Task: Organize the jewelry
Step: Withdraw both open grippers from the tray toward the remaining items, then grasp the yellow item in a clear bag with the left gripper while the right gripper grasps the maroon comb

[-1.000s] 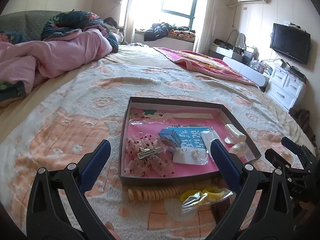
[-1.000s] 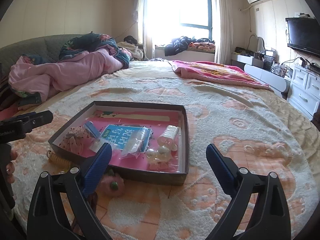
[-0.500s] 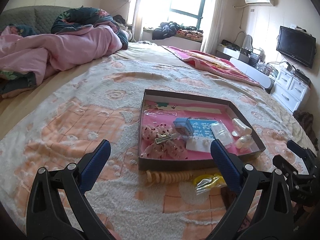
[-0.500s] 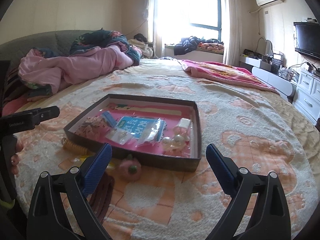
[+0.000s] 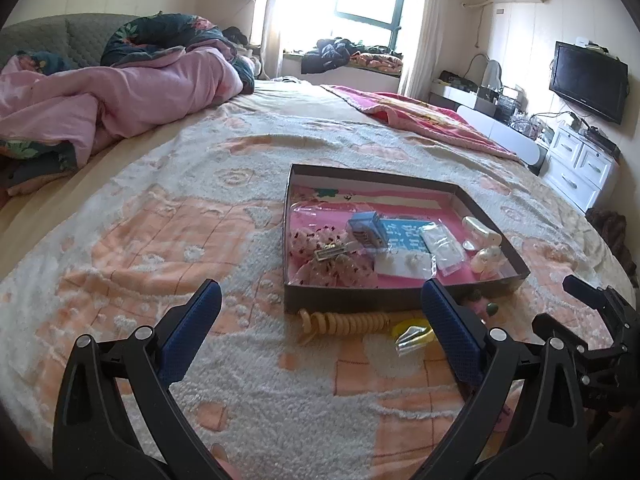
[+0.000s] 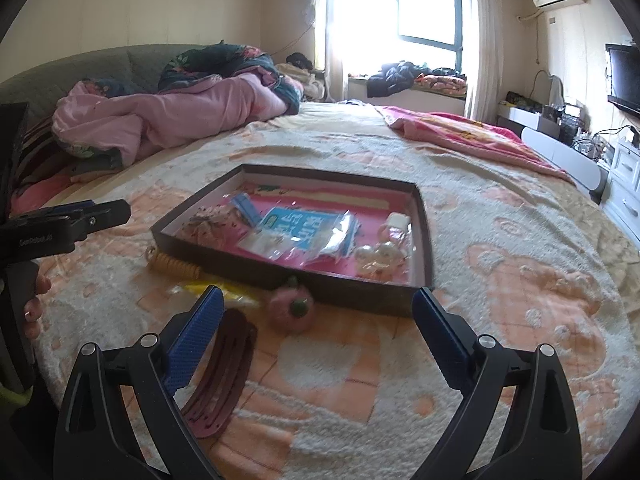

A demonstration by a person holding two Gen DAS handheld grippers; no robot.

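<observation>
Both my grippers gape wide, empty. Maroon clip lies just under right gripper, long axis running away from me; left gripper sits farther off.

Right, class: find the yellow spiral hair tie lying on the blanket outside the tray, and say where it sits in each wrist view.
Left wrist view: the spiral hair tie lies low and centre, just before the tray's near wall.
Right wrist view: the same tie sits left of centre, off the tray's near-left corner.
Shared landmark: the blue printed packet inside the tray.
</observation>
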